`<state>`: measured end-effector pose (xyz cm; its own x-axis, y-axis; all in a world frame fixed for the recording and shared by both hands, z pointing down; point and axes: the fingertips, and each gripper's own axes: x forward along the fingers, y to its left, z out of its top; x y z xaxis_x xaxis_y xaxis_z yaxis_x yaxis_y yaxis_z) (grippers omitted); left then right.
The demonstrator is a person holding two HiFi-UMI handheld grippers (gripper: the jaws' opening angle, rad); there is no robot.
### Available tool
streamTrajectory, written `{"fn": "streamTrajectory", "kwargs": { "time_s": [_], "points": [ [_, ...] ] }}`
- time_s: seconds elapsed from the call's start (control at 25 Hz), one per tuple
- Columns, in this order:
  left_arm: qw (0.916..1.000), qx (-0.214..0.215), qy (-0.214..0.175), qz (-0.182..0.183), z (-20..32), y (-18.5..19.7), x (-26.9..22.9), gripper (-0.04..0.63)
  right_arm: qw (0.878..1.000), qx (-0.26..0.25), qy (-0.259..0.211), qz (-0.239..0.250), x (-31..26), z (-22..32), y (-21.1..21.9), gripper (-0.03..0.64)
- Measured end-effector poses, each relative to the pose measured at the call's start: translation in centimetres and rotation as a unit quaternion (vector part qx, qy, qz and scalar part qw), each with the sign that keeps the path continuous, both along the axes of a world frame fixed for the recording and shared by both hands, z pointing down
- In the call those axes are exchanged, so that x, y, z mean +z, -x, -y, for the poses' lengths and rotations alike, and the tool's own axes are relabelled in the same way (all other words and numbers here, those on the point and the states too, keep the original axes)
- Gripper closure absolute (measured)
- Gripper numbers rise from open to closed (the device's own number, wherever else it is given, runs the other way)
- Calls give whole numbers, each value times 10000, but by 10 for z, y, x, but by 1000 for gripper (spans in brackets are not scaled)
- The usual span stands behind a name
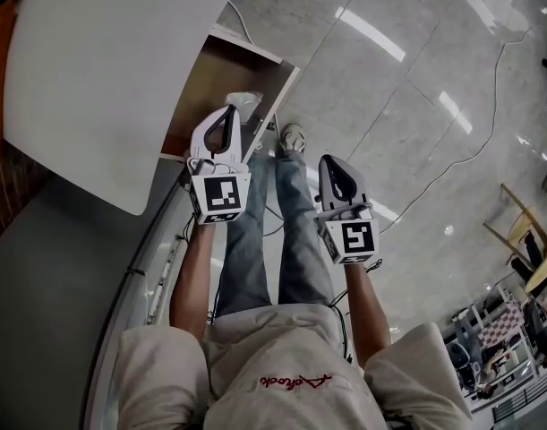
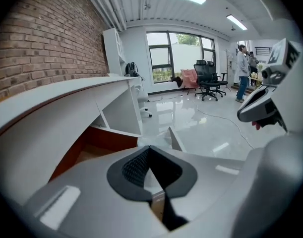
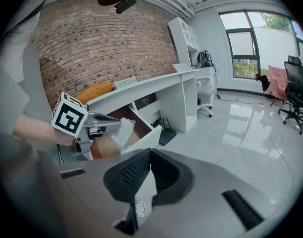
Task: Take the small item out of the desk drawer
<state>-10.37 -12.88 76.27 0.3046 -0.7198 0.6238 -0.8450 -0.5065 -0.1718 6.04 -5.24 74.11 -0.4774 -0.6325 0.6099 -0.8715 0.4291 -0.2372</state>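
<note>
Right gripper view: packet (image 3: 124, 129) pinched in left gripper (image 3: 116, 119) tips, above drawer (image 3: 144, 139).

Person is wearing a pale beige T-shirt (image 1: 282, 379) carrying red script print, faded blue jeans (image 1: 255, 240) and a light sneaker (image 1: 294, 137). Left tongs (image 1: 233, 107) and right tongs (image 1: 330, 160) are each showing a white-grey moulded shell, black ribbed pads (image 3: 133, 174) and a cube (image 1: 221, 197) carrying black-and-white square markers.

- the drawer (image 1: 221, 70) juts out from under the desk (image 1: 94, 70), on your left.
- your left gripper (image 1: 230, 110) is over the drawer, the bag (image 1: 243, 99) at its tips.
- your right gripper (image 1: 334, 164) is right of it, over the floor (image 1: 416, 106).
</note>
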Motion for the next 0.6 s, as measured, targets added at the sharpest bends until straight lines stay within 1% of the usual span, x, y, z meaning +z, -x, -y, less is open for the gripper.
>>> {"fn": "streamTrajectory", "kwargs": {
  "time_s": [0.28, 0.44, 0.6],
  "points": [
    [9997, -73, 60, -235, -17, -5, -16, 588, 9999, -64, -118, -101, -7, 3, 2, 604],
    [9992, -112, -78, -375, -14, -9, -39, 588, 9992, -97, -338, -177, -22, 13, 2, 604],
    [9985, -122, -220, -480, -9, -14, -71, 588, 9984, -25, -541, -179, -48, 26, 1, 604]
  ]
}}
